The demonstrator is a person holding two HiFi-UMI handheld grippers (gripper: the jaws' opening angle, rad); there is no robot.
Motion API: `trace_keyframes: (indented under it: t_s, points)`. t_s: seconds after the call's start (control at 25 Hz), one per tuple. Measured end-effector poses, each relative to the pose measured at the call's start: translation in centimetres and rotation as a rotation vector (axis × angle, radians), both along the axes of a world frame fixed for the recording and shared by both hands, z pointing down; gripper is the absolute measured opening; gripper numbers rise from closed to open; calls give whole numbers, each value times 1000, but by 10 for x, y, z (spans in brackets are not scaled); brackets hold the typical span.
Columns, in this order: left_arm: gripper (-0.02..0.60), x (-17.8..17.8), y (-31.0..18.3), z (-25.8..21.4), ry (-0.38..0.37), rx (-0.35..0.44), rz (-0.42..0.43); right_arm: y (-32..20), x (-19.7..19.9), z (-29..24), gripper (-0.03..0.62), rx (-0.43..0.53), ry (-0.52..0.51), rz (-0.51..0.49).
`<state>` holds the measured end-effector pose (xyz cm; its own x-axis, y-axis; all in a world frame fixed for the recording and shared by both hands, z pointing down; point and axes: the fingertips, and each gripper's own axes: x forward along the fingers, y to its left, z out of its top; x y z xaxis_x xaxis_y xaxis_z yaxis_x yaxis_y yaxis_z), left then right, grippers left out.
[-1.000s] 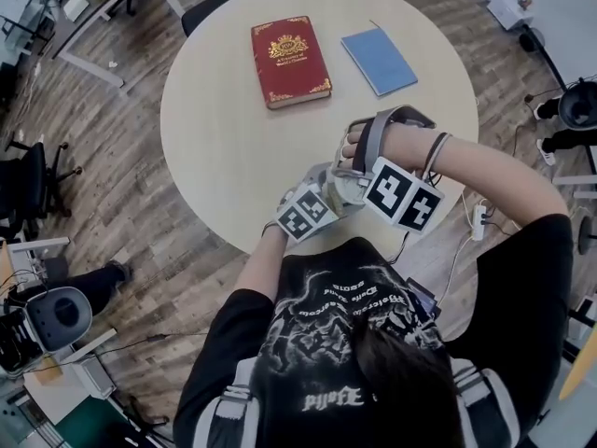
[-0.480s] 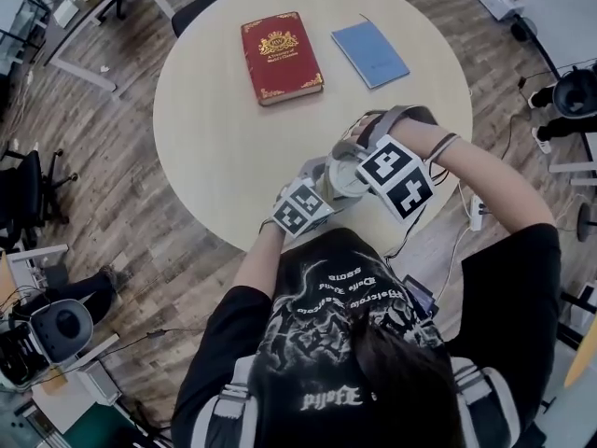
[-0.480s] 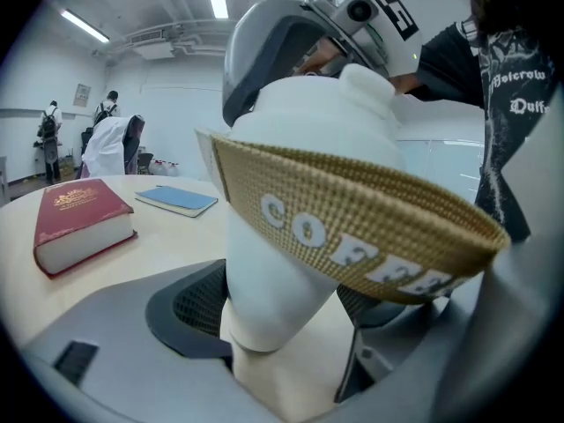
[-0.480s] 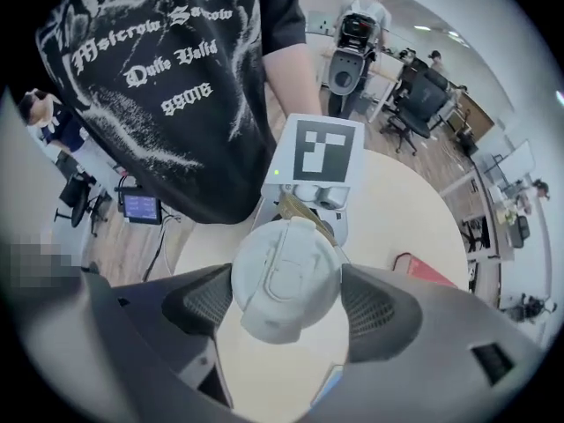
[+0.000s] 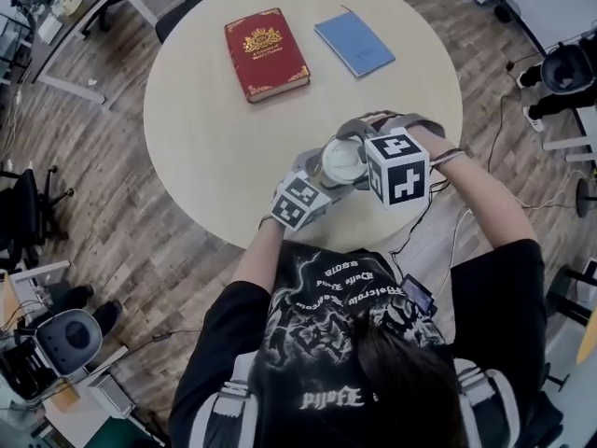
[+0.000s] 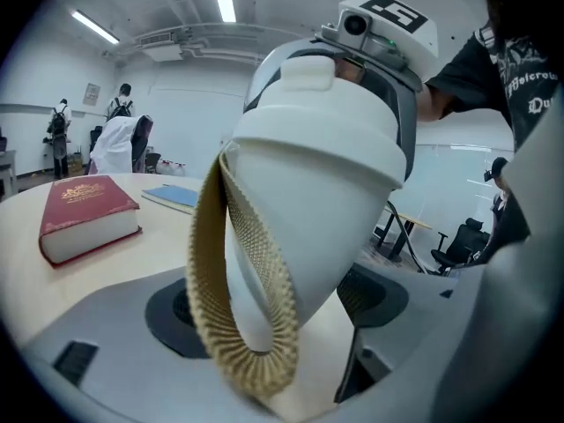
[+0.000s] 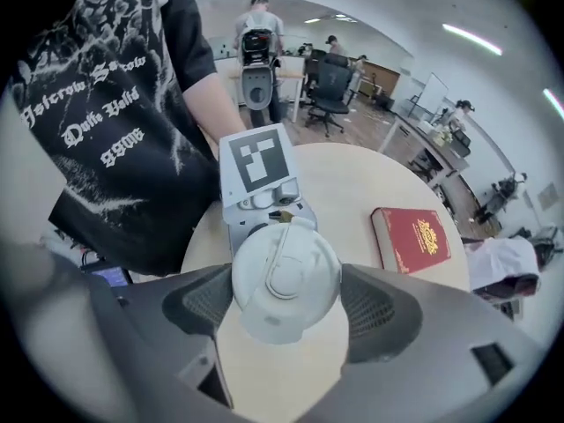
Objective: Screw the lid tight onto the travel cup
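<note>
A white travel cup point(image 6: 326, 210) with a tan ribbed sleeve point(image 6: 242, 307) hangs tilted over the near edge of the round table point(image 5: 215, 129). My left gripper point(image 6: 273, 311) is shut on the cup's body from below. The white lid point(image 7: 284, 276) sits on the cup, and my right gripper point(image 7: 286, 300) is shut on it, both pads point(image 7: 207, 302) against its rim. In the head view the lid point(image 5: 343, 161) shows between the left gripper point(image 5: 322, 183) and the right gripper point(image 5: 364, 157). The cup's base is hidden.
A red hardback book point(image 5: 266, 52) and a blue notebook point(image 5: 353, 43) lie on the far half of the table. Office chairs point(image 5: 33, 189) and desks stand around on the wooden floor. Other people point(image 6: 119, 135) stand in the background.
My right gripper has turned around the lid, its marker cube swinging from flat to upright. The left gripper keeps hold of the cup in about the same place.
</note>
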<state>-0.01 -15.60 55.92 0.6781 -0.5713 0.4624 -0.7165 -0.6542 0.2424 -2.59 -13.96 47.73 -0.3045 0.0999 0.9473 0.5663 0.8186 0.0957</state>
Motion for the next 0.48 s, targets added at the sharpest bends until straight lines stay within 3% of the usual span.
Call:
trace_keyframes:
  t_s: [0.48]
  points:
    - [408, 0, 3, 5, -16, 12, -59, -2, -2, -4, 388, -60, -225, 449]
